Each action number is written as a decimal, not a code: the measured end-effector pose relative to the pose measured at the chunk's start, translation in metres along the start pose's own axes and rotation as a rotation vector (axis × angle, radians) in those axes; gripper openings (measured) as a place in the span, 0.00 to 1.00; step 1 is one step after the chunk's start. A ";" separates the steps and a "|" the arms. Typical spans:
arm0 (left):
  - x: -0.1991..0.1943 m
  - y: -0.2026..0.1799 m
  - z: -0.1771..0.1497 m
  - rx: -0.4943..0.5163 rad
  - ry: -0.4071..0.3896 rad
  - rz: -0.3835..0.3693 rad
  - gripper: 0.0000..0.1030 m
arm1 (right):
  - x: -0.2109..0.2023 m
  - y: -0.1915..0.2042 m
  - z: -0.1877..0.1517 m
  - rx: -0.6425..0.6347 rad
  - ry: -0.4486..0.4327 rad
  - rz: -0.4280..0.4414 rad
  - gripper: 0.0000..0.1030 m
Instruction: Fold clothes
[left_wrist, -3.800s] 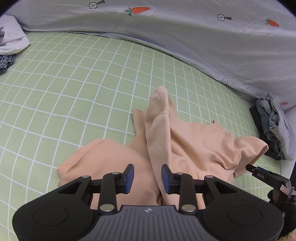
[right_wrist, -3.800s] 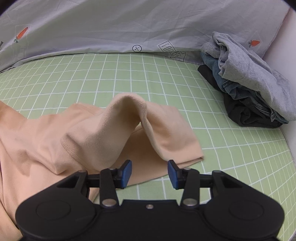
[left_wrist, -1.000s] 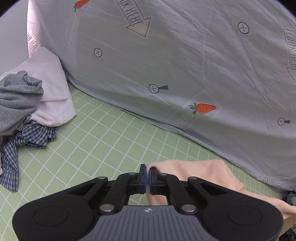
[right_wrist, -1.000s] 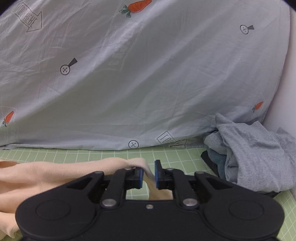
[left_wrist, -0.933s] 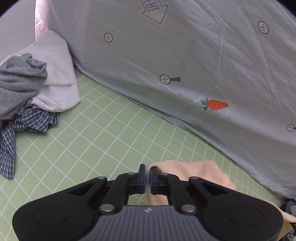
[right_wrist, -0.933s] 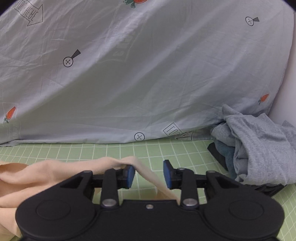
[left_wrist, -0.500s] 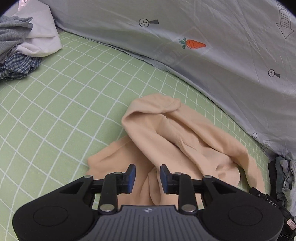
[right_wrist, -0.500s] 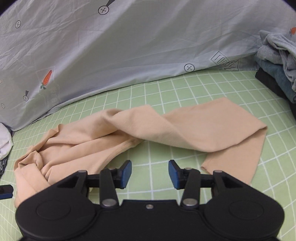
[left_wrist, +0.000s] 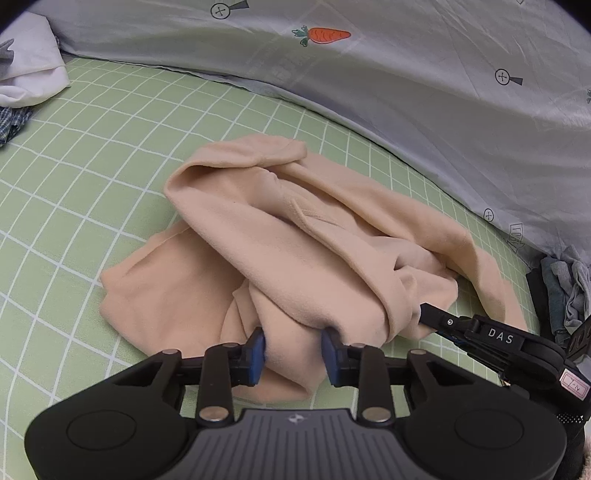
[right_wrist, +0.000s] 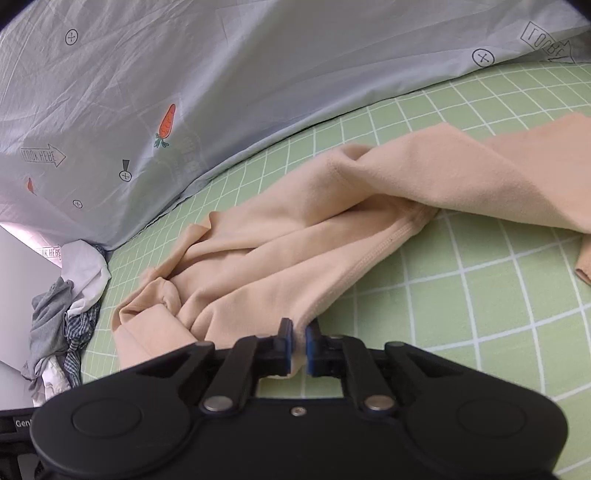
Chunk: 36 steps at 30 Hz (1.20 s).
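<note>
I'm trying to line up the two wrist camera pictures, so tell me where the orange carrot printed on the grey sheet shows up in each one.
Left wrist view: the carrot print sits at the top centre, lying sideways on the grey sheet.
Right wrist view: a carrot print sits left of centre, standing upright; a second, fainter one near the left edge. I cannot tell whether either is the same carrot.
Shared landmark: the peach garment on the green checked cover.

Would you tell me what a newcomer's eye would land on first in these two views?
The crumpled peach garment heaped mid-bed on the green checked sheet. The right gripper pinches its hem, while the left gripper straddles a fold, jaws apart. Behind rises the grey carrot-print fabric.
</note>
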<state>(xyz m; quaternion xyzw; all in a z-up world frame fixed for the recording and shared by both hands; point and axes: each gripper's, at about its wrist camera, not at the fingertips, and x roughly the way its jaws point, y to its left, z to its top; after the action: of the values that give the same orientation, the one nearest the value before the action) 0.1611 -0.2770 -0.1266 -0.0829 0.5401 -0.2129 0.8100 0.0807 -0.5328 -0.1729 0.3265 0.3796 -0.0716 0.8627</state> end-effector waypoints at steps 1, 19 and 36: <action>0.000 0.001 -0.001 -0.014 0.004 0.000 0.15 | -0.006 0.001 0.000 -0.013 -0.014 -0.007 0.07; -0.058 0.005 -0.007 -0.127 -0.070 -0.112 0.13 | -0.127 0.040 0.033 -0.239 -0.284 -0.092 0.07; -0.040 0.022 -0.040 -0.060 0.012 -0.028 0.25 | -0.095 -0.006 -0.031 -0.145 -0.111 -0.232 0.32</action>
<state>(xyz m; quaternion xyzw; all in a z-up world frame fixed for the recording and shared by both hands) 0.1170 -0.2365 -0.1176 -0.1135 0.5498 -0.2081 0.8009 -0.0067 -0.5301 -0.1242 0.2125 0.3707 -0.1613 0.8896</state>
